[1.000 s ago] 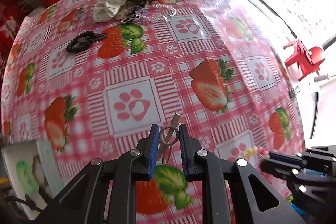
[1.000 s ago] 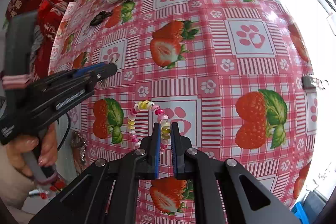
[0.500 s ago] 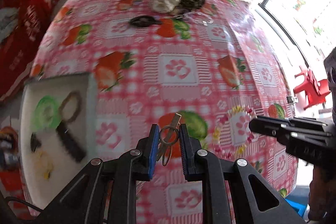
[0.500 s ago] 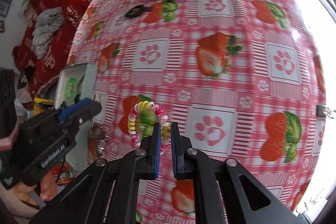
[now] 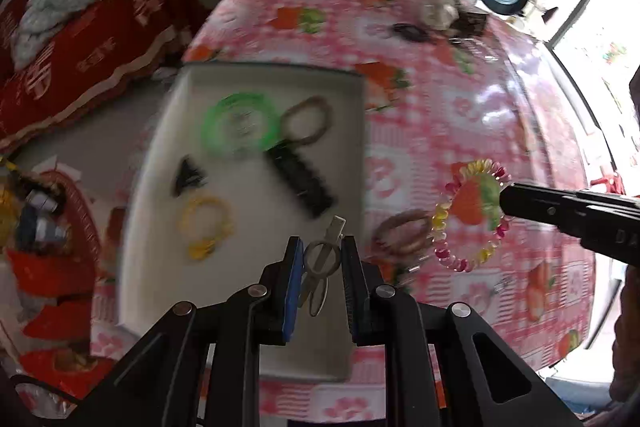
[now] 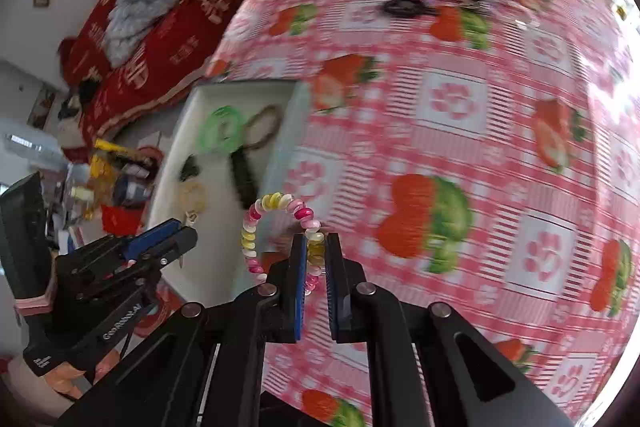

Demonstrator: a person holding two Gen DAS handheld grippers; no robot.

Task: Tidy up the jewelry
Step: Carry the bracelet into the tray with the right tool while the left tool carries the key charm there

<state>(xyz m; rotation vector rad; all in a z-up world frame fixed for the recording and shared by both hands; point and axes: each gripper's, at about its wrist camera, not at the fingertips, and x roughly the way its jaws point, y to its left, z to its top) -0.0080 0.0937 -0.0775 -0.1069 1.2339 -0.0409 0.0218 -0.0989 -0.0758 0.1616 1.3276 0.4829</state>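
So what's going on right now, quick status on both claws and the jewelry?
Left gripper shut on metal hair clip, over white tray. Right gripper shut on beaded bracelet, beside tray. Nothing blocking.

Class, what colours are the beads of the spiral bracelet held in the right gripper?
Pink, yellow and white, on the beaded spiral bracelet pinched by the right gripper; clearest in the right wrist view.
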